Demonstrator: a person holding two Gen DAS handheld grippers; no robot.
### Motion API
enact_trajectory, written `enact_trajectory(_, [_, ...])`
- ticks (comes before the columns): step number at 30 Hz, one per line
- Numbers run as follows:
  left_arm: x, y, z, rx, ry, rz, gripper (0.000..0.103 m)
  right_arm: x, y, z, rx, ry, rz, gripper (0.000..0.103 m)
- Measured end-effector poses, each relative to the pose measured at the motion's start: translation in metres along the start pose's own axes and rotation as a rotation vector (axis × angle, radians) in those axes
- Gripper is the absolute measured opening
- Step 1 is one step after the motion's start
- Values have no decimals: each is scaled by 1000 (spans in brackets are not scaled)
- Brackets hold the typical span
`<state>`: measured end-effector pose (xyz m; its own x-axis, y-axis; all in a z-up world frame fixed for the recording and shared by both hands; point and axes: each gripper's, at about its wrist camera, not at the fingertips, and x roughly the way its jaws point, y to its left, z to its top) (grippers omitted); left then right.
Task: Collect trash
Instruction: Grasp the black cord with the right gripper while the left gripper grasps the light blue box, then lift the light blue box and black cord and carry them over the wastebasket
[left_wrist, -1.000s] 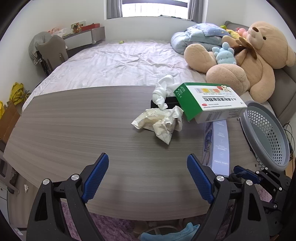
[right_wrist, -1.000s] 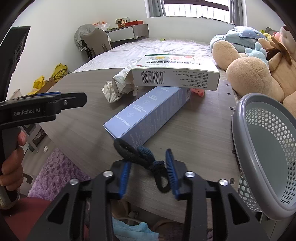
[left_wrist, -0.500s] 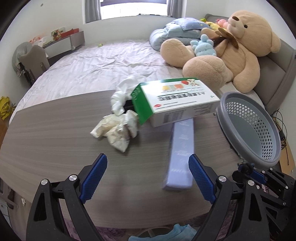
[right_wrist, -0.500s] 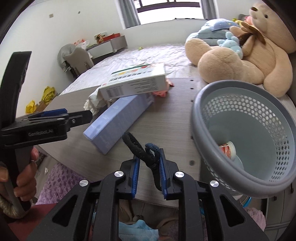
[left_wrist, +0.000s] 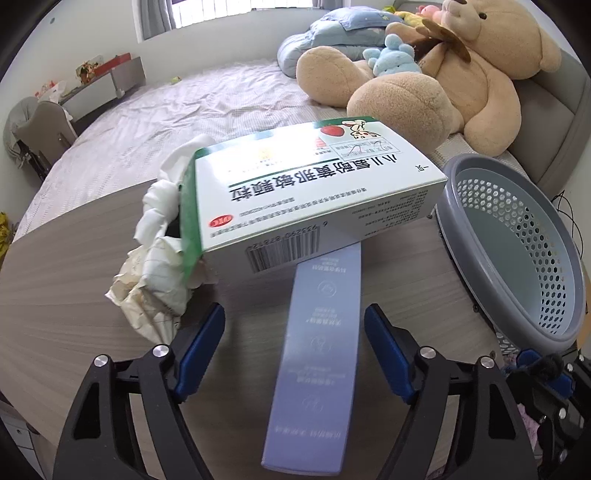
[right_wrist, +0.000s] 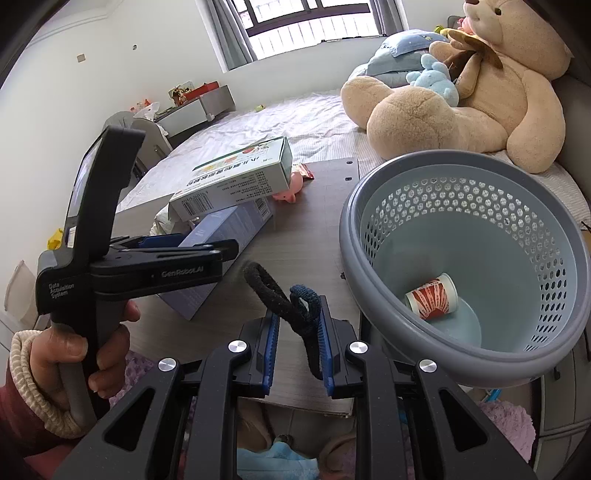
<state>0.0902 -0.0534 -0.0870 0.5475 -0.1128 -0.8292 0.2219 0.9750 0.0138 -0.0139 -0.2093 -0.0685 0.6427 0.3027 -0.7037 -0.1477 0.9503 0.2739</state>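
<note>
My left gripper (left_wrist: 294, 341) is open, its jaws on either side of the near end of a long lilac box (left_wrist: 318, 350) lying on the wooden table (left_wrist: 74, 280). A white-and-green medicine box (left_wrist: 306, 199) rests across the lilac box's far end. Crumpled paper (left_wrist: 155, 284) and white tissue (left_wrist: 166, 192) lie left of it. My right gripper (right_wrist: 297, 326) is shut on dark hair ties (right_wrist: 286, 299), held just left of the grey perforated basket (right_wrist: 461, 354), which holds a red-and-white paper cup (right_wrist: 432, 297). The left gripper also shows in the right wrist view (right_wrist: 207, 251).
A pink toy (right_wrist: 290, 184) and a red wrapper (right_wrist: 304, 171) lie behind the boxes. The basket (left_wrist: 517, 240) stands at the table's right edge. Beyond are a bed (left_wrist: 207, 110) with a large teddy bear (left_wrist: 461, 74) and pillows. A blue mask (right_wrist: 273, 461) lies on the floor below.
The left gripper has moved forward and right, so its open jaws now flank the lilac box. The right gripper, still holding the hair ties, has shifted toward the basket.
</note>
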Motion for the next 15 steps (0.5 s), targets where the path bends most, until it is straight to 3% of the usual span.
enact_trajectory(4, [6, -8, 5, 14, -8, -3, 65, 2, -1, 0, 2, 5, -2, 19])
enact_trajectory(6, [9, -11, 7, 20, -3, -3, 55, 3, -1, 0, 5, 5, -4, 19])
enact_trajectory(8, [13, -13, 7, 28, 9, -4, 34, 3, -2, 1, 8, 4, -7, 19])
enact_trajectory(15, [9, -10, 5, 3, 9, -68, 31, 1, -7, 2, 33, 1, -11, 19])
